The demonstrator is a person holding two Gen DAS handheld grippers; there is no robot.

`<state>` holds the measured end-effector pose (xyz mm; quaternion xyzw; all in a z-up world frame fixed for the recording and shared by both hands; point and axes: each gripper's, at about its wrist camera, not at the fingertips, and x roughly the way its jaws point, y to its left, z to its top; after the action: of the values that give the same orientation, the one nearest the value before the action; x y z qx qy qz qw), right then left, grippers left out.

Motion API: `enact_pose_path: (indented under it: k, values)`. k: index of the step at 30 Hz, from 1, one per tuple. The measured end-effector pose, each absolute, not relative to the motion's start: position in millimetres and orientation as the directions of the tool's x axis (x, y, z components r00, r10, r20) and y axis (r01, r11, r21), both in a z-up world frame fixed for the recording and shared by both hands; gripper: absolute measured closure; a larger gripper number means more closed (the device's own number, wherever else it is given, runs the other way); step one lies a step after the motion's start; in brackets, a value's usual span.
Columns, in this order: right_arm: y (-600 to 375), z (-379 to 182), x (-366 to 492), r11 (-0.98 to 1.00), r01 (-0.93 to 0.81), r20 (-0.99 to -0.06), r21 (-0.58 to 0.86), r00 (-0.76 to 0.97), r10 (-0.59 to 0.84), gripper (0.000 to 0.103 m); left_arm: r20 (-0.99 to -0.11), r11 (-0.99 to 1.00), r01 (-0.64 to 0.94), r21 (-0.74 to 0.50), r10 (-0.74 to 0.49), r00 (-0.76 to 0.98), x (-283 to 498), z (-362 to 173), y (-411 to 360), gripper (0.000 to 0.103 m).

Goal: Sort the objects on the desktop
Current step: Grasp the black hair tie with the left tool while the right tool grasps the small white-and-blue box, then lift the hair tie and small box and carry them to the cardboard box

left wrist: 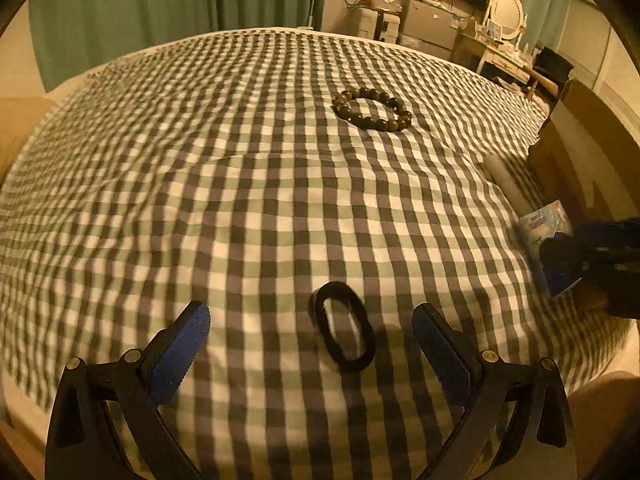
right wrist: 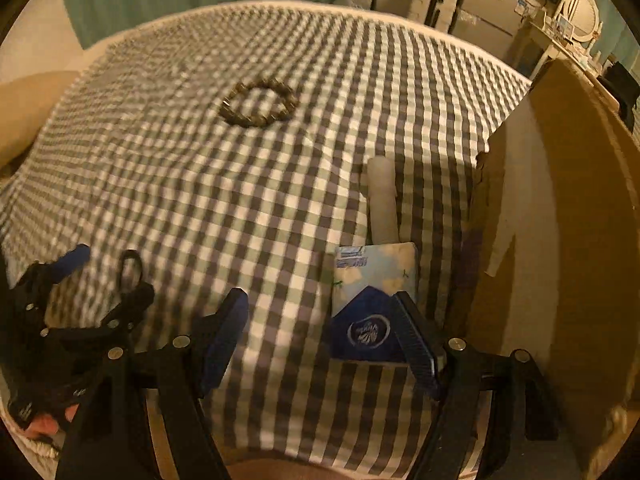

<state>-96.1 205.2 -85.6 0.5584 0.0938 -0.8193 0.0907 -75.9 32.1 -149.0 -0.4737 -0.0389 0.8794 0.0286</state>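
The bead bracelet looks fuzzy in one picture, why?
Right wrist view: bead bracelet is smeared by motion blur, and the checked cloth around it too. Left wrist view: its beads look sharp; the fisheye lens bends the cloth's lines; dim yellowish light.

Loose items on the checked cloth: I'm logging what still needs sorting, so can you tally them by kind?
Bead bracelet: 1
Black hair tie: 1
White cylinder: 1
Blue-and-white packet: 1
Total: 4
The cardboard box at the right isn't counted.
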Motion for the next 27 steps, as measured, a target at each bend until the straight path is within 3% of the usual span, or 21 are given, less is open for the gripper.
enact_pose_path:
  k: [3, 8, 9, 12, 13, 15, 16, 18, 19, 23, 27]
  values:
    - [206, -95, -108, -0.969, 0.235, -0.944, -0.074, -0.331, -0.008, 0.032, -0.833, -0.993, -0.016, -0.117, 0.107, -0.543, -81, -155, 31, 0.000]
    - [199, -108, -116, -0.957, 0.217, -0.943, -0.191, -0.311, 0.117, 0.032, -0.848, -0.998, -0.042, -0.049, 0.064, -0.525, -84, -159, 37, 0.019]
    - [198, -110, -117, -0.950, 0.217, -0.939, -0.223, -0.310, 0.149, 0.032, -0.847, -0.997, -0.047, -0.058, 0.074, -0.527, -84, -158, 38, 0.029]
    - [195, -116, -121, -0.933, 0.223, -0.929, -0.284, -0.304, 0.210, 0.031, -0.836, -0.997, -0.046, -0.065, 0.079, -0.543, -82, -154, 34, 0.075]
    - [195, -117, -123, -0.929, 0.223, -0.927, -0.297, -0.301, 0.224, 0.031, -0.832, -0.996, -0.045, -0.075, 0.087, -0.547, -81, -152, 32, 0.086]
    - [196, -121, -127, -0.921, 0.222, -0.922, -0.321, -0.297, 0.250, 0.031, -0.828, -0.995, -0.036, -0.093, 0.097, -0.552, -79, -150, 28, 0.093]
    - [196, -121, -128, -0.918, 0.217, -0.918, -0.332, -0.297, 0.262, 0.034, -0.826, -0.994, -0.031, -0.102, 0.102, -0.555, -78, -149, 26, 0.096]
    - [197, -118, -128, -0.905, 0.197, -0.899, -0.378, -0.313, 0.307, 0.053, -0.818, -0.992, -0.023, -0.126, 0.117, -0.564, -77, -145, 21, 0.097]
    - [201, -116, -128, -0.897, 0.182, -0.885, -0.404, -0.324, 0.334, 0.071, -0.814, -0.991, -0.020, -0.134, 0.122, -0.567, -77, -144, 20, 0.097]
    - [217, -93, -120, -0.949, 0.157, -0.910, -0.275, -0.360, 0.204, 0.078, -0.805, -0.988, -0.006, -0.155, 0.131, -0.578, -72, -139, 15, 0.097]
    - [227, -61, -107, -0.987, 0.161, -0.920, -0.012, -0.389, -0.052, 0.080, -0.794, -0.987, 0.003, -0.161, 0.128, -0.594, -63, -133, 11, 0.097]
